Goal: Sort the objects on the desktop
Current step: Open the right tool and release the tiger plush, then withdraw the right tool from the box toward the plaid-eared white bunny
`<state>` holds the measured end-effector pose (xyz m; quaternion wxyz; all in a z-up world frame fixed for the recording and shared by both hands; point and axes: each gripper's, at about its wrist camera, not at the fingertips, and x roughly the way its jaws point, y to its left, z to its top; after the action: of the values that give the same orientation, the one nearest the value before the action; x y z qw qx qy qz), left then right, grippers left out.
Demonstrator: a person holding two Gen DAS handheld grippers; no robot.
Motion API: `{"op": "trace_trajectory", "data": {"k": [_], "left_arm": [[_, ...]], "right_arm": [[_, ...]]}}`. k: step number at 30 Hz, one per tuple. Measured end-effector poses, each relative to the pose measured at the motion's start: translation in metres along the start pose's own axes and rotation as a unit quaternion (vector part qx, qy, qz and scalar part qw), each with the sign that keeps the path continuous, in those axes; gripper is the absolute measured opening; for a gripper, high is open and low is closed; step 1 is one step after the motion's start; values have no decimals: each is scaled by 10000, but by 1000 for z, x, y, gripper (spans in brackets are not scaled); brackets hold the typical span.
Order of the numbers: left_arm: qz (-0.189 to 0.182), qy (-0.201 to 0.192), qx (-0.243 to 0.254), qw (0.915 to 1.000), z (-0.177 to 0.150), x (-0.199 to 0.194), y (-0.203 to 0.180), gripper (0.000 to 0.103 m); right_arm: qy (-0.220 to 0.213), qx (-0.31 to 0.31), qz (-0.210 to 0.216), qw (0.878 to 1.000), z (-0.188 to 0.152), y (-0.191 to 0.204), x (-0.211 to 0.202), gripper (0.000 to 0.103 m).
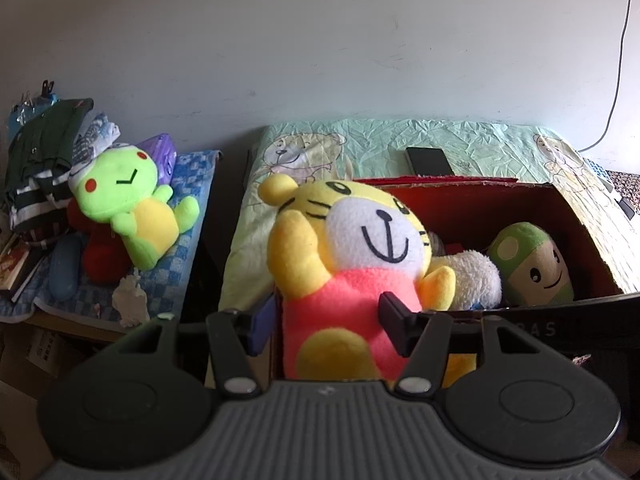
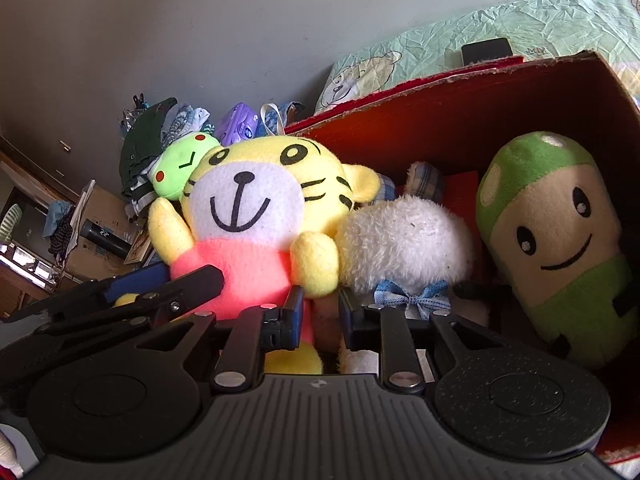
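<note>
A yellow tiger plush (image 1: 360, 240) with a pink body sits upright at the left end of the red cardboard box (image 1: 440, 182). My left gripper (image 1: 326, 322) is shut on its pink belly, one finger on each side. In the right wrist view that gripper (image 2: 160, 284) crosses the tiger plush (image 2: 248, 208) from the left. My right gripper (image 2: 320, 320) hangs over the box (image 2: 440, 120) just in front of a white fluffy plush (image 2: 404, 236). Its fingers stand a narrow gap apart with nothing clearly gripped. A green mushroom plush (image 2: 560, 248) leans at the box's right end.
A green frog plush (image 1: 128, 208) lies on a blue checked cloth (image 1: 188, 176) on the left table, with folded clothes (image 1: 48, 148) behind it. A dark phone (image 1: 428, 160) lies on the pale green cloth (image 1: 360, 140) behind the box. A white cable (image 1: 618, 80) hangs at the far right.
</note>
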<state>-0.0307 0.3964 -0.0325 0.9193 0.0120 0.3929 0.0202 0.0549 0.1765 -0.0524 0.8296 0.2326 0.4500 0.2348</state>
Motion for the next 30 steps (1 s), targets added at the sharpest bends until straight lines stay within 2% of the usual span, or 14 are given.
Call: {"op": "trace_trajectory", "data": {"k": [4,11,17,24,30], "left_arm": [[82,43,-18,10000,-1,2,-2,63],[231,31,54,9997,-1,-1,-8,63],[340,51,153,9993,6,-13,-19,60],[435,-209,367,9982,14,-33,-37,60],[213,-114,192,9995,19,-36,-45,60]], "right_arm": [[-199,2,-13,9998,-4,0,-18,30],[-336,-8,-220,9992,-11,-5,-30,30],[-465,-143,-597,9970,-16,-6,-37,30],[-548,-173,-893,9943,-22,-13,-45,30],[-618,-158,-982,9931,-26,-15,-52,31]]}}
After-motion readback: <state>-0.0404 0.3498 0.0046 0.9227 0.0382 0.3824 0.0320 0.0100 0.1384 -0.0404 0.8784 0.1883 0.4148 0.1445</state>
